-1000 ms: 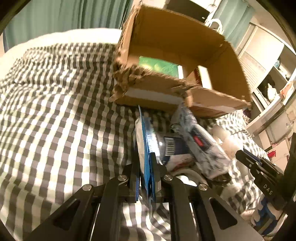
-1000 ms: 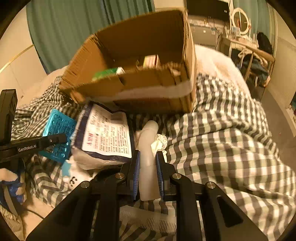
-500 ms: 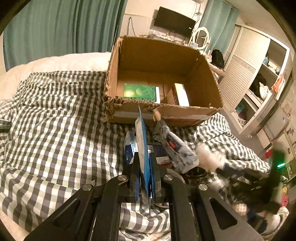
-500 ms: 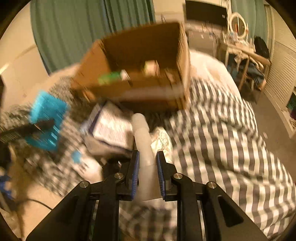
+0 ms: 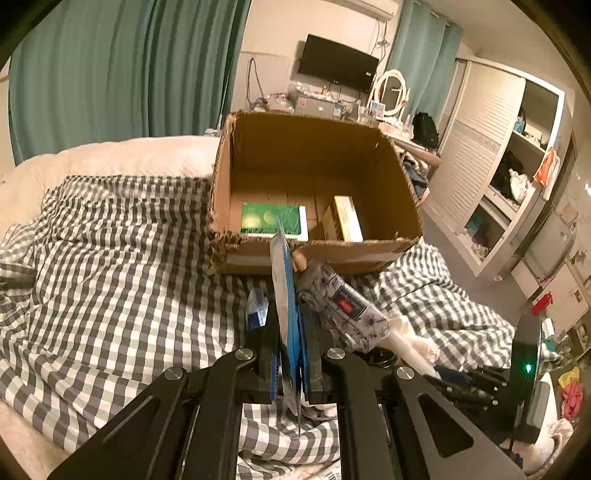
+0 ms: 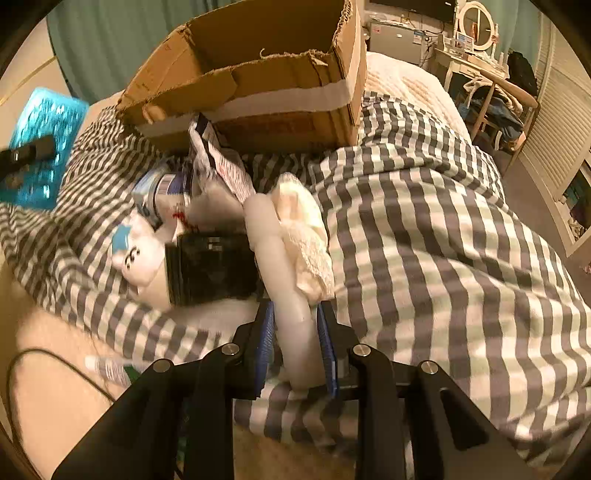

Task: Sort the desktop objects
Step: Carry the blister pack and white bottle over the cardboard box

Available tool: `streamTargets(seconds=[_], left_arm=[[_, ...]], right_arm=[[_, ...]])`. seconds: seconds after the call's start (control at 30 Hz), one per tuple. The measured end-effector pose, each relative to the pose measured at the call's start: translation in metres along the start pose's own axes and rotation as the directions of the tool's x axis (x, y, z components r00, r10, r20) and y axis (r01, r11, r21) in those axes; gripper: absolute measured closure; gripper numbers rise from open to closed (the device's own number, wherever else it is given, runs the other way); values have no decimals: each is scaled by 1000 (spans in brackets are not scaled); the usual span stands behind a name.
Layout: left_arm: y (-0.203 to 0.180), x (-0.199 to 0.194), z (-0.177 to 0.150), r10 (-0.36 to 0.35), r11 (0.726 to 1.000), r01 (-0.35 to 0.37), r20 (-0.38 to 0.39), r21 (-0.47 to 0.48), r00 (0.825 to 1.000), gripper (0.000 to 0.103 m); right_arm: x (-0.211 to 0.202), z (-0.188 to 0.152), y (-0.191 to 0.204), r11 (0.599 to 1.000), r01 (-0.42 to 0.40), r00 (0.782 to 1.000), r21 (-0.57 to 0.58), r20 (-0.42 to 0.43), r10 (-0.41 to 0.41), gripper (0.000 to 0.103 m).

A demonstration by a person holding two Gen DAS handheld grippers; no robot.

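My left gripper (image 5: 289,334) is shut on a flat blue packet (image 5: 284,291), seen edge-on and held above the checked bed cover, short of the open cardboard box (image 5: 314,254). The box holds a green box (image 5: 273,218) and a yellow box (image 5: 347,221). The blue packet also shows in the right wrist view (image 6: 40,144), at the far left. My right gripper (image 6: 295,317) is shut on a white tube (image 6: 280,266) low over the cover, beside a white cloth (image 6: 303,229) and a black box (image 6: 210,266).
A patterned pouch (image 5: 343,306) and other packets (image 6: 173,188) lie on the checked cover (image 5: 110,277) in front of the box. A shelf unit (image 5: 509,192) stands to the right. A dresser with a mirror (image 6: 476,22) stands behind the bed.
My left gripper has risen and pulled back with the blue packet, so the box interior shows. My right gripper has dropped lower and nearer the pile with the white tube.
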State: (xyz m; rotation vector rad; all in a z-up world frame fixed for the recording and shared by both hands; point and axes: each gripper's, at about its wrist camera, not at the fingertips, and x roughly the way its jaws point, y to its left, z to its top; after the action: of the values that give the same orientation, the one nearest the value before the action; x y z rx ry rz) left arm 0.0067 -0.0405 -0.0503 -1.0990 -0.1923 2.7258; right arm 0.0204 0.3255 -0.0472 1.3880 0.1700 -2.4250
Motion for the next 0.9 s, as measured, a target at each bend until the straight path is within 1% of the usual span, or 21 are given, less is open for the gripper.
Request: streamTargets(seconds=[0.2, 0.3, 0.33, 0.4, 0.5, 0.6, 0.7, 0.87, 0.9], left_arm=[[-7, -9, 7, -6, 1000, 6, 37, 20, 999, 94], [-10, -11, 11, 3, 999, -5, 56, 32, 998, 94], [-12, -11, 12, 7, 999, -9, 62, 35, 998, 94], [-14, -14, 16, 7, 999, -10, 77, 39, 997, 94], [-18, -21, 22, 25, 998, -31, 111, 52, 994, 94], [-21, -31, 30, 25, 998, -34, 149, 60, 989, 94], [-27, -45, 41, 27, 997, -41, 194, 72, 981, 94], [-35, -66, 57, 33, 994, -59, 268, 89, 963, 94], [-36, -69, 60, 33, 994, -61, 278, 93, 960, 94]], right_arm=[[-30, -12, 1, 1000, -20, 998, -19, 56, 21, 83], [-45, -11, 1, 1000, -19, 993, -24, 115, 21, 87], [-54, -8, 0, 999, -29, 987, -22, 158, 32, 88], [-65, -2, 0, 1000, -20, 980, -19, 199, 24, 89], [-86, 9, 2, 1000, -11, 962, -24, 272, 17, 89], [-109, 19, 7, 999, -11, 938, -33, 345, 22, 89], [-136, 29, 13, 999, -8, 908, -54, 418, 30, 90], [-175, 54, 30, 996, 4, 847, -91, 530, 45, 90], [-179, 56, 32, 995, 5, 839, -97, 542, 49, 90]])
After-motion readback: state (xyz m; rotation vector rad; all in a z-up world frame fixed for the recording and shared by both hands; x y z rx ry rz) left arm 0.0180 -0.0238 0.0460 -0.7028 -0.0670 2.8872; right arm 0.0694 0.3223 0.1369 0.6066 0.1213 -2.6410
